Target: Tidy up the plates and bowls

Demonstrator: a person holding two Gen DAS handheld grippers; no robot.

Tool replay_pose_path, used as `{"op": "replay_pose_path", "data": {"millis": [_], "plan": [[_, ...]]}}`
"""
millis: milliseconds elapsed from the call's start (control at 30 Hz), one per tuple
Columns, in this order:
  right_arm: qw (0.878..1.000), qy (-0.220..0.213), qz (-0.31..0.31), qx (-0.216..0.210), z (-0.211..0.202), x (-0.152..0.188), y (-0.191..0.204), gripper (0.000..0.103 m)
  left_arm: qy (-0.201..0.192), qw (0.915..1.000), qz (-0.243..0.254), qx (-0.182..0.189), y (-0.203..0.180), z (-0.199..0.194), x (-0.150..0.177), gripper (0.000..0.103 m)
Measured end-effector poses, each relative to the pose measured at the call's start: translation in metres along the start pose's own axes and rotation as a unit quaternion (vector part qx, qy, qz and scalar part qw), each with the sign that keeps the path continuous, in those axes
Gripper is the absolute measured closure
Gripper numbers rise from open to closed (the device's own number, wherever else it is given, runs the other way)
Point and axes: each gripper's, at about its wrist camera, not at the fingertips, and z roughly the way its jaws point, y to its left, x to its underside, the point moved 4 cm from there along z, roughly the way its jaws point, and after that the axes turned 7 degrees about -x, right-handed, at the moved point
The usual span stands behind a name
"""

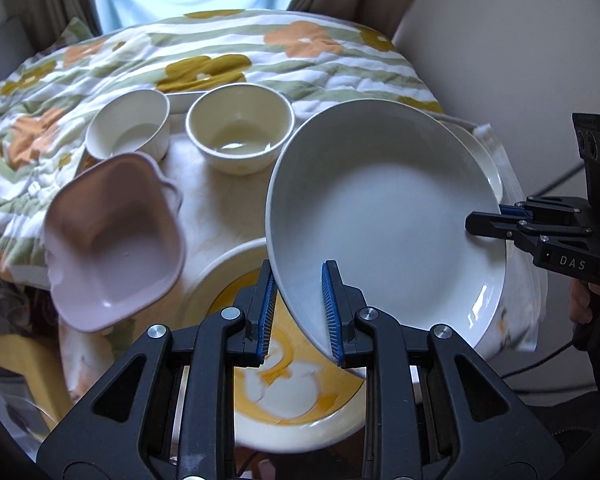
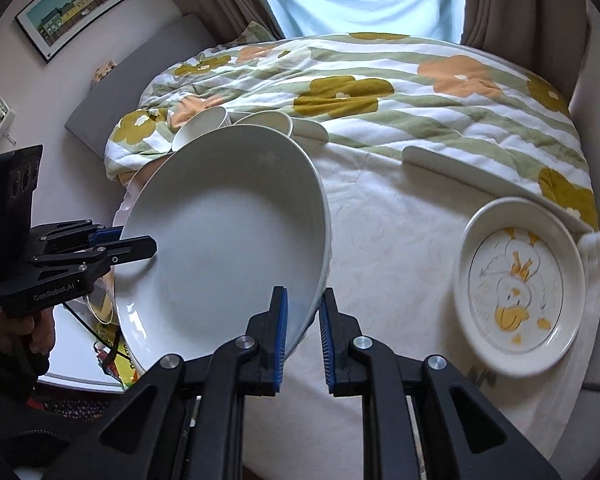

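Plate, large, white and deep, hangs tilted above the bed, gripped at two places on its rim. The left gripper pinches the near rim, one blue pad under the plate and one on its inner face. The right gripper does the same on the opposite side: its left pad lies on the inner face and its right pad outside the rim, so both grippers are narrow and closed on the plate. In the left wrist view the right gripper reaches in from the right edge onto the rim; in the right wrist view the left gripper comes in from the left.

Below the left gripper lies a duck plate, cream with a yellow drawing, partly hidden by the raised plate. A pink dish with a scalloped edge sits to its left. Behind them stand two pale bowls: a ribbed bowl and a round bowl, near each other. All rest on a white cloth spread over a flowered quilt.

In the right wrist view a second duck plate lies flat on the cloth, well apart from the raised plate, to its right. A framed picture hangs on the wall.
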Motion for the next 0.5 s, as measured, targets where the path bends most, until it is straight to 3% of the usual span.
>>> {"op": "replay_pose_path", "data": {"millis": [300,500], "plan": [[0.996,-0.001,0.087,0.015,0.036,0.053,0.047,0.089,0.035,0.9987,0.025,0.029,0.039,0.008,0.054,0.083],[0.993,0.01,0.114,0.04,0.052,0.069,0.052,0.088,0.058,0.9972,0.018,0.044,0.046,0.033,0.07,0.083]]}}
